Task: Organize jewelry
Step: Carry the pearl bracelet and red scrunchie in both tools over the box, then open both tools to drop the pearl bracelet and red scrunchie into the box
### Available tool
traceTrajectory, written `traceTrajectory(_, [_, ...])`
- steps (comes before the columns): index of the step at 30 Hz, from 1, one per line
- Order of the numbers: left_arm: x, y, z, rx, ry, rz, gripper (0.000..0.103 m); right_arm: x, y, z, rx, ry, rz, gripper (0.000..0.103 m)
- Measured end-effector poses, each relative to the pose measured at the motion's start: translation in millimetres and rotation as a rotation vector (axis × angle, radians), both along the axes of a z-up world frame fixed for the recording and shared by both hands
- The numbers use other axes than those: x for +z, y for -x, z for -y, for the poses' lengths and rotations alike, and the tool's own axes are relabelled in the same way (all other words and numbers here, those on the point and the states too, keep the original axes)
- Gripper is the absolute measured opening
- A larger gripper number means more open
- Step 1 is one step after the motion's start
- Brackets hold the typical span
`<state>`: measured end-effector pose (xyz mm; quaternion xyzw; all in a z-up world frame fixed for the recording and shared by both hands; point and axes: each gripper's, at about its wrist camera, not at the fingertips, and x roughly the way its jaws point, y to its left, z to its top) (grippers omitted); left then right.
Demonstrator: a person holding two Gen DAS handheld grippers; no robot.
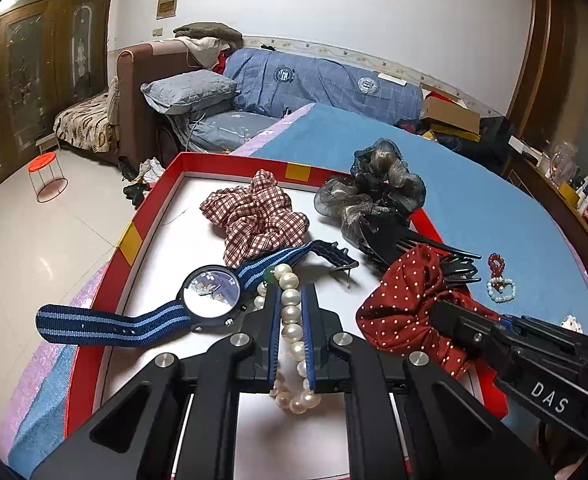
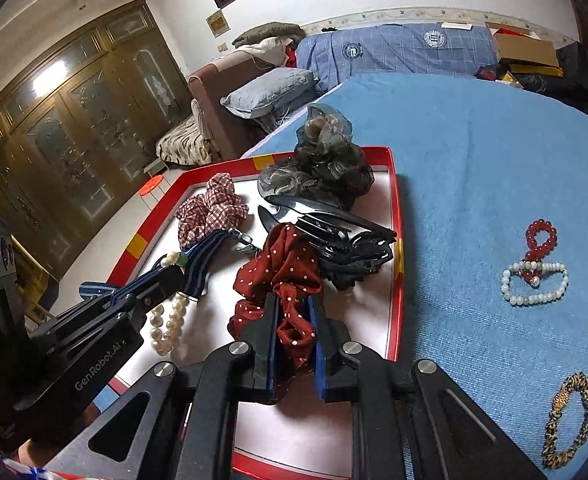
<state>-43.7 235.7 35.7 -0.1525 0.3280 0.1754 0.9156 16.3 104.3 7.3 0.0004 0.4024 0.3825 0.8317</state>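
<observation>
A blue cloth (image 2: 493,152) fills the right of the right wrist view; on it, at centre, lies the red-rimmed tray (image 2: 394,216). The left gripper (image 1: 290,300) reaches up from the bottom edge, tilted downward, fingers clamped on the pearl bracelet (image 1: 290,312) over the tray floor. The right gripper (image 2: 294,308), likewise pitched down, pinches the red polka-dot scrunchie (image 2: 282,272) inside the tray at mid-frame.
</observation>
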Motion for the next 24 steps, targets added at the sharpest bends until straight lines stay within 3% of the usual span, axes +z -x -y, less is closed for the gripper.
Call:
traceTrajectory(2, [-1,-2,0,0.005,-0.002,-0.006,0.015,0,0,1,0.000,0.000,0.002,0.018])
traceTrajectory(5, [0,0,3,0.019,-0.011,0.003,0.033,0,1,4,0.000,-0.001,-0.003,0.024])
traceTrajectory(7, [1,0,4,0.025,-0.024,0.008,0.034,0,0,4,0.002,-0.002,-0.011,0.035])
traceTrajectory(11, [1,1,5,0.030,-0.029,0.005,0.034,4,3,7,0.001,-0.008,0.006,0.035])
traceTrajectory(15, [3,3,6,0.038,-0.039,0.009,0.044,9,5,12,-0.004,-0.023,0.024,0.042])
traceTrajectory(24, [14,11,10,0.057,-0.066,0.017,0.045,22,9,26,-0.014,-0.089,0.035,0.044])
